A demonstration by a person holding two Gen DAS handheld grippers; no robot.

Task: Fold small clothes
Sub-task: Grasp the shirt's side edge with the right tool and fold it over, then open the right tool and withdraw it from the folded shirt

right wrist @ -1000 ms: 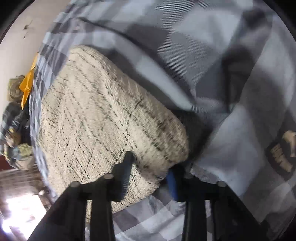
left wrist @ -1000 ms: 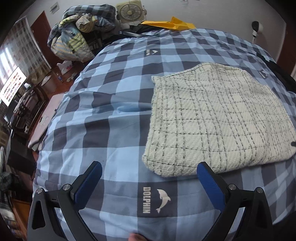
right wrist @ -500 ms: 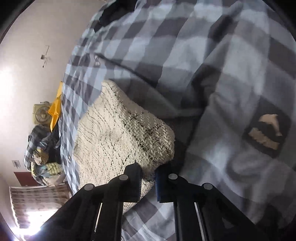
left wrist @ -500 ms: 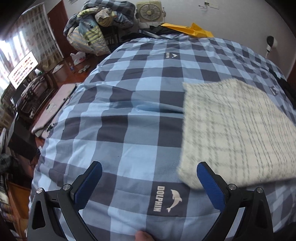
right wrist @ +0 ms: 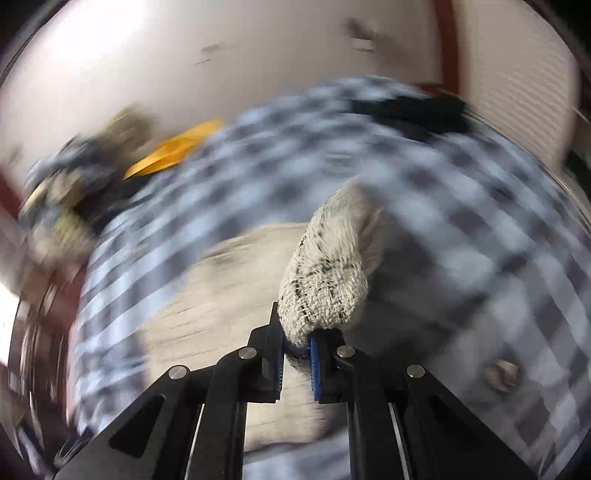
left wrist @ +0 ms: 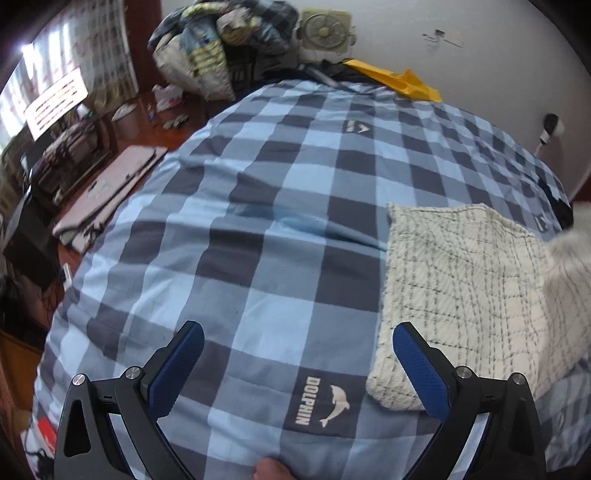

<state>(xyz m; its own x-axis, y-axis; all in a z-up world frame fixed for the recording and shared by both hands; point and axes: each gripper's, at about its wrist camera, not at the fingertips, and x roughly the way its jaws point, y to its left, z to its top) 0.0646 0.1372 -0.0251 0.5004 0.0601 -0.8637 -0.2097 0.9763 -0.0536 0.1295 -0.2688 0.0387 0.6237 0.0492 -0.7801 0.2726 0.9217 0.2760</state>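
A cream knitted garment with thin black check lines (left wrist: 458,295) lies on the blue plaid bedspread (left wrist: 280,236), at the right of the left wrist view. My left gripper (left wrist: 295,354) is open and empty, low over the bedspread, its right finger next to the garment's near left corner. My right gripper (right wrist: 297,345) is shut on a corner of the garment (right wrist: 325,280) and holds it lifted above the rest of the cloth; that raised part shows blurred at the right edge of the left wrist view (left wrist: 569,251).
A pile of clothes (left wrist: 218,48), a fan (left wrist: 325,29) and a yellow object (left wrist: 399,79) sit beyond the bed's far end. Furniture and a pink board (left wrist: 107,188) stand along the left side. A dark item (right wrist: 410,110) lies at the bed's far right.
My right gripper has closed on the garment's corner and lifted it up, swinging fast. My left gripper has shifted left, so the garment now sits further right in its view.
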